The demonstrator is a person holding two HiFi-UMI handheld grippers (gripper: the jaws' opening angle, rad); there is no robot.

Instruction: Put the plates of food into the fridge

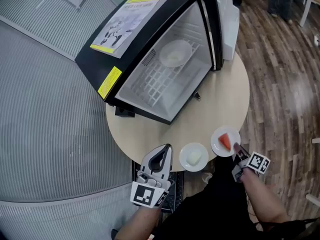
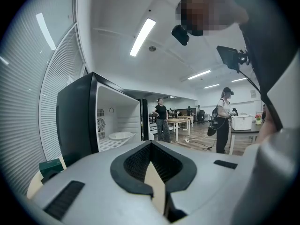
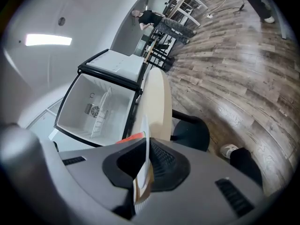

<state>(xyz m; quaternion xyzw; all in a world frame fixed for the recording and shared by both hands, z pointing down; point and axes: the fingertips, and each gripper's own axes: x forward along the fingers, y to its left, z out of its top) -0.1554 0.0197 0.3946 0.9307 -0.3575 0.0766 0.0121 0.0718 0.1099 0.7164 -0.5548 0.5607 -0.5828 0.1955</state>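
1. Jaws of the right gripper [image 1: 239, 154] are pinched on the near rim of the small white plate carrying a red wedge [image 1: 218, 138], at the near right edge of the round beige bench [image 1: 220, 99].
2. Jaws of the left gripper [image 1: 165, 151] are pressed together and empty, left of the second white plate with pale food [image 1: 186, 160].
3. Plate likely stiff, light, slick and breakable. With an off-centre rim hold, keep it level or the wedge slides.
4. Open black fridge [image 1: 150, 39] stands far left, with a white dish [image 1: 175, 53] on its shelf.
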